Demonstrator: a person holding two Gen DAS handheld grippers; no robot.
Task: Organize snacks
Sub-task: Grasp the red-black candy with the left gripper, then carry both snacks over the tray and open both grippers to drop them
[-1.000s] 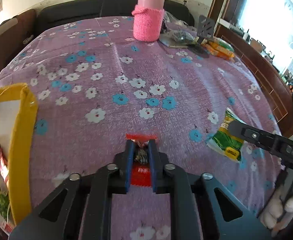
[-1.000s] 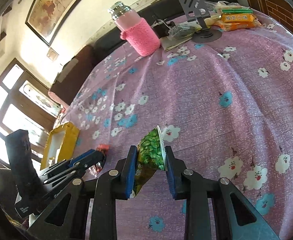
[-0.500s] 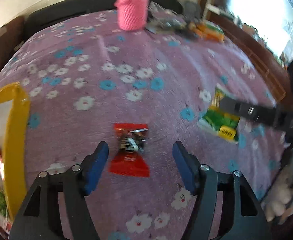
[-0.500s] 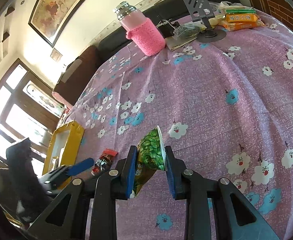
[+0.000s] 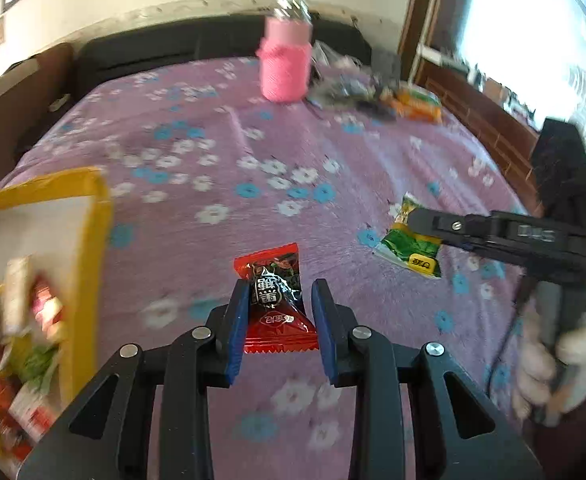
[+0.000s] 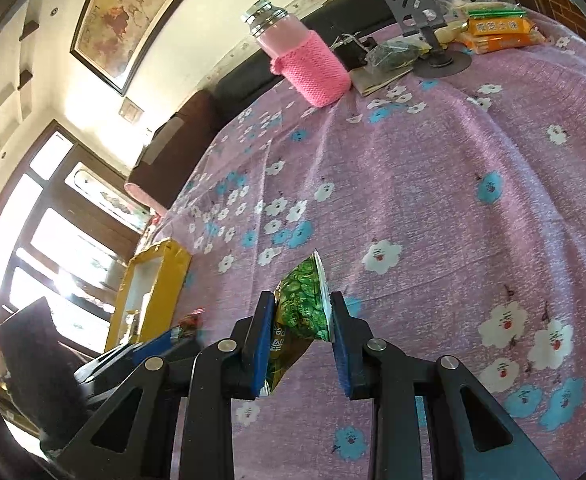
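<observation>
Left gripper (image 5: 280, 322) sits low centre of the left wrist frame, jaws apart and straddling the red candy packet (image 5: 277, 304), which lies flat on the purple floral tablecloth (image 5: 333, 152). There's a gap on the right side of the packet; the left pad looks close to touching, can't say for sure. Right gripper (image 6: 301, 332), bottom centre of its own frame, is clamped on the green snack packet (image 6: 303, 304), which is pinched edge-on and lifted off the cloth.

Step in hand, as I judge it: pick up the red packet. To do it well, centre the packet's fat middle between the pads, not the thin crimped end, close gently and lift straight up. The wrapper looks slippery and may slide or twist out. Destination is probably the yellow box (image 5: 89, 216) at the left edge of the frame, which has wrappers inside.

View differences: the left wrist view shows the box contents, blurred, and the green packet's flat face under the right gripper's fingers. The right wrist view is sharp at the top: pink sleeved bottle (image 6: 305, 60), metal stand (image 6: 417, 4), orange packs (image 6: 501, 32). These are smeared in the left view. The red packet is barely visible there.
</observation>
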